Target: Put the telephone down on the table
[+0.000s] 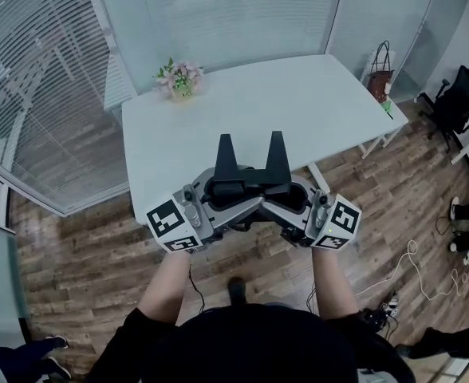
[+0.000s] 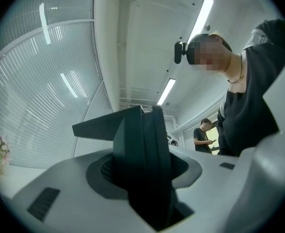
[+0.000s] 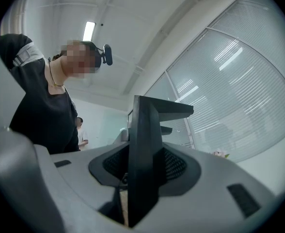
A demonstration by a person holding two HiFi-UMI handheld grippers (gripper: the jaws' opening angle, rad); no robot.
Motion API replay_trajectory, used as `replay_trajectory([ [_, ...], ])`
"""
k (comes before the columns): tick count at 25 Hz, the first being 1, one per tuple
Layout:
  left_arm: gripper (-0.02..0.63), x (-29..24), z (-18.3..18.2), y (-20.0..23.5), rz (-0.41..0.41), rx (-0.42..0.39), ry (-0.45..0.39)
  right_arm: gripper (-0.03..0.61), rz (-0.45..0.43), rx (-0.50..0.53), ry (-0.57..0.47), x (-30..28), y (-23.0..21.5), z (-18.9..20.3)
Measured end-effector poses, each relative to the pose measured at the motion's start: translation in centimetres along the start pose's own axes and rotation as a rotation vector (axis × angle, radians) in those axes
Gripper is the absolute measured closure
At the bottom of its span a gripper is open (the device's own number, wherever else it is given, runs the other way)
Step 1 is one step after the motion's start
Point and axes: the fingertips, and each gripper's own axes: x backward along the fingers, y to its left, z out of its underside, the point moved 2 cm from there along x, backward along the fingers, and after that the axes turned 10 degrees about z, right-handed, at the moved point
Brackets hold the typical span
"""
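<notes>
Your left tool and right tool sit side by side, toed in, just short of the table's near edge. In each gripper view the dark jaws stand narrow, close together; whether they pinch anything I cannot tell. The telephone is not on the table, and no view shows it plainly. A dark mass low between the tools may be it. If so, I judge you are on the carry. Keep both tools level and moving as one. Bring them over the bare near half, well clear of the flowers. Lower until it rests, then open both together.
</notes>
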Motion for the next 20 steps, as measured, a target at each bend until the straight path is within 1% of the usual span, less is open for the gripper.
replay_trajectory([
  [4, 0.403, -0.10, 0.21, 1.04, -0.002, 0.007, 0.000, 0.405, 0.002, -0.007, 0.003, -0.29, -1.00, 0.13],
  [9, 0.403, -0.08, 0.22, 1.03, -0.018, -0.006, 0.001, 0.405, -0.018, -0.008, 0.000, -0.36, -1.10, 0.13],
  [14, 0.403, 0.08, 0.15, 1.22, -0.026, -0.010, -0.003, 0.405, -0.041, -0.034, 0.010, -0.65, -0.84, 0.14],
  [20, 0.403, -0.05, 0.06, 1.11, -0.021, -0.011, 0.000, 0.405, -0.024, -0.003, 0.004, -0.50, -1.14, 0.05],
])
